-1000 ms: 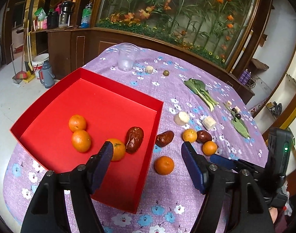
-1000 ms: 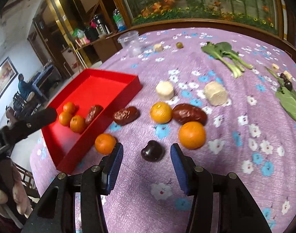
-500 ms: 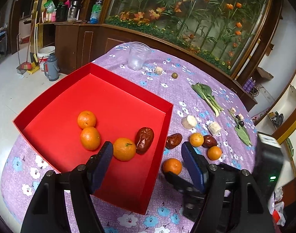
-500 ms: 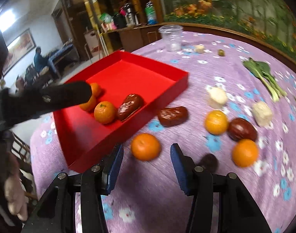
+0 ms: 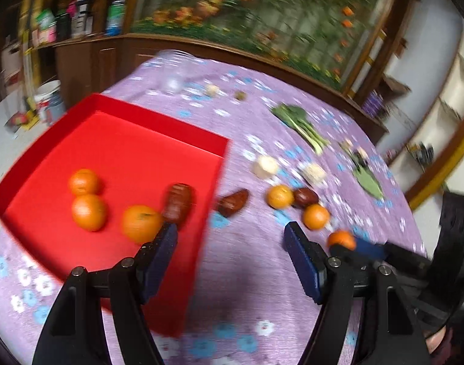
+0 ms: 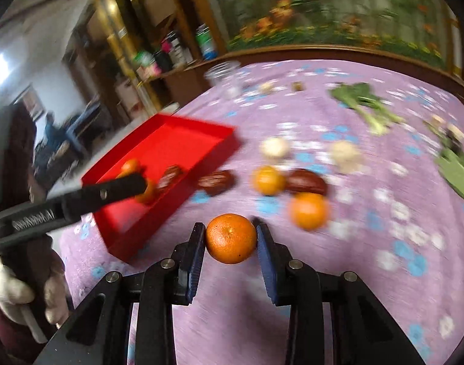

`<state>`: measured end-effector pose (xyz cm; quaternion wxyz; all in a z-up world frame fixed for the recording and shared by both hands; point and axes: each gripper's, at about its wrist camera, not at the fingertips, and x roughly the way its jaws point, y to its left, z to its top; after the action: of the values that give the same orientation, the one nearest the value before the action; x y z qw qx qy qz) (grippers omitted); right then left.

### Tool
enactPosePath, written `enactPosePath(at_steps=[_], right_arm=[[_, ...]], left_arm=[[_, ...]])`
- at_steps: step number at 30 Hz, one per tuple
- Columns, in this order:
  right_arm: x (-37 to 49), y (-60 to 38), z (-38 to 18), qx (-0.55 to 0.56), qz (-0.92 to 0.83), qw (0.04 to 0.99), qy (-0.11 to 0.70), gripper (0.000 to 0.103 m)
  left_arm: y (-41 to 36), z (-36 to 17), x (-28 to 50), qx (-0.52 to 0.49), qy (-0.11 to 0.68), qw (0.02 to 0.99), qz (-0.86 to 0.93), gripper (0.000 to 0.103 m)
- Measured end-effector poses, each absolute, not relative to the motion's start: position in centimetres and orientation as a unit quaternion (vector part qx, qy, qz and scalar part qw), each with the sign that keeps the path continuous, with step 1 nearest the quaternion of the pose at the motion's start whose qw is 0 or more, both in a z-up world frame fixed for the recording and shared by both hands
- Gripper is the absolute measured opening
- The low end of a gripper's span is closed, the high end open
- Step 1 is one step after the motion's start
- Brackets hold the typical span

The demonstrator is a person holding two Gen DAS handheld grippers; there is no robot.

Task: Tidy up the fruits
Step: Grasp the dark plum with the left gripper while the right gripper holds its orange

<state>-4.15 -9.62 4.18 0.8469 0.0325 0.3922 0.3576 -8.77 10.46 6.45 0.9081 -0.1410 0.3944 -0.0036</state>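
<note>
My right gripper is shut on an orange and holds it above the purple cloth; the orange also shows in the left wrist view between the right gripper's blue pads. My left gripper is open and empty over the near right edge of the red tray. The tray holds three oranges and a dark red date. On the cloth lie a date, two oranges and another dark date.
Two pale root pieces, a leafy green, a green leaf with small dark bits and a clear plastic cup lie further back on the round table. A wooden cabinet stands behind.
My right gripper has closed on the orange that lay by the tray and lifted it. My left gripper has shifted right, towards the tray's edge. Both views are blurred by motion.
</note>
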Motion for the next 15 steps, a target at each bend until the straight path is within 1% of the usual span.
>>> enactPosePath(at_steps=[5, 10, 15], right_arm=[[-2.2, -13.7, 2.0, 0.036, 0.290, 0.856, 0.426, 0.038], [-1.5, -14.8, 0.8, 0.049, 0.285, 0.848, 0.444, 0.039], [-1.7, -14.3, 1.0, 0.036, 0.291, 0.849, 0.439, 0.040]], left_arm=[[5.5, 4.6, -6.8, -0.066, 0.412, 0.908, -0.048, 0.072], [2.3, 2.9, -5.0, 0.012, 0.421, 0.905, -0.058, 0.070], [1.7, 1.8, -3.8, 0.015, 0.449, 0.891, -0.062, 0.045]])
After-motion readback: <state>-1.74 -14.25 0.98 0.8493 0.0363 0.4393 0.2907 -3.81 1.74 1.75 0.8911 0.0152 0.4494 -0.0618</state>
